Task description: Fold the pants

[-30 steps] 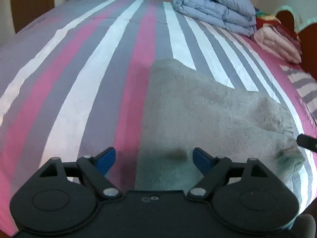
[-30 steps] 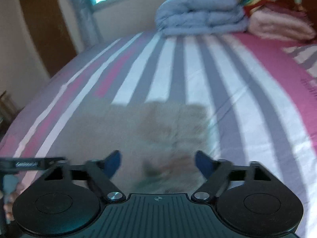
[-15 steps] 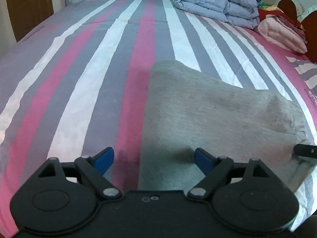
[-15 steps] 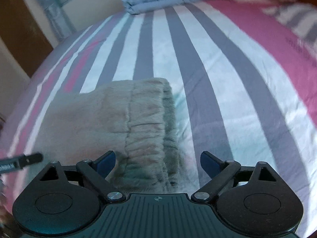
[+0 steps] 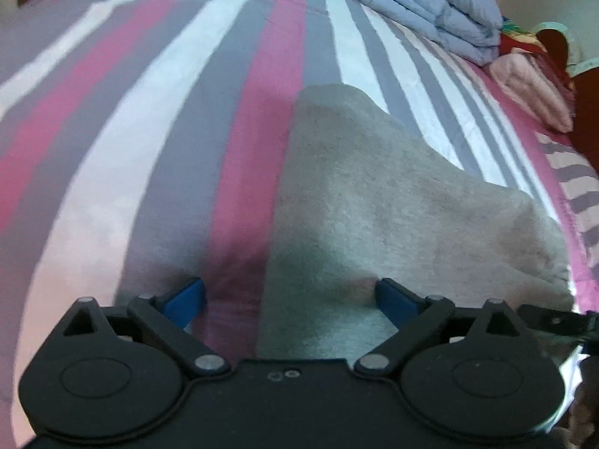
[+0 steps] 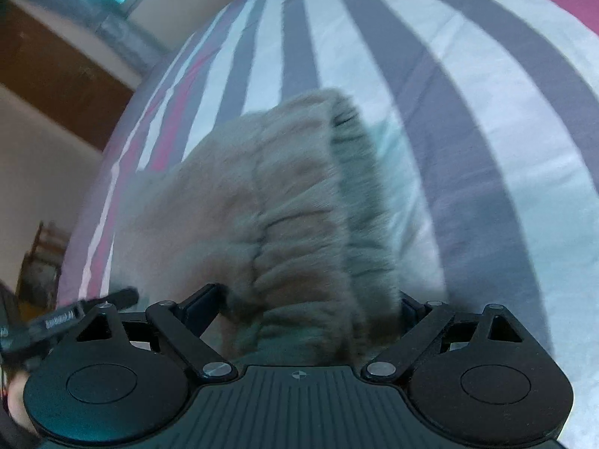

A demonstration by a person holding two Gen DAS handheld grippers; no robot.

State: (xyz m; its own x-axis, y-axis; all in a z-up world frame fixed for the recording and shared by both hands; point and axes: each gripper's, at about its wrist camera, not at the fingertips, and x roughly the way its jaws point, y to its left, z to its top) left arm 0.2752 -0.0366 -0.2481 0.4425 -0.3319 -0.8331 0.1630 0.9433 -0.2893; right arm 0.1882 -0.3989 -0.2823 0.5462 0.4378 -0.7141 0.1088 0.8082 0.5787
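Reaching down toward the near edge of the pants (image 5: 393,202), both grippers are coming in low over the striped bed sheet (image 5: 179,119), which suggests the step in hand is taking hold of the folded bundle for another fold. The left gripper (image 5: 290,295) is standing with its blue fingers (image 5: 185,297) spread wide; its jaws have just been opening further, and they are straddling the left border of the grey cloth, one finger over the sheet and the other over the fabric, pinching nothing. The right gripper (image 6: 310,307) is likewise wide apart, with the gathered waistband (image 6: 322,232) lying between its fingers but not squeezed, though that view is blurred and contact at the pads is hard to judge. The pants are lying flat on the bed, already doubled over, stretching away from both grippers. Next, each gripper is probably needing to drop onto the cloth edge, close firmly on all the layers, then lift and carry that end over toward the far edge without dragging the bundle askew. Farther off, a folded blue quilt (image 5: 423,3) and pink bedding (image 5: 531,86) are sitting near the head of the bed.
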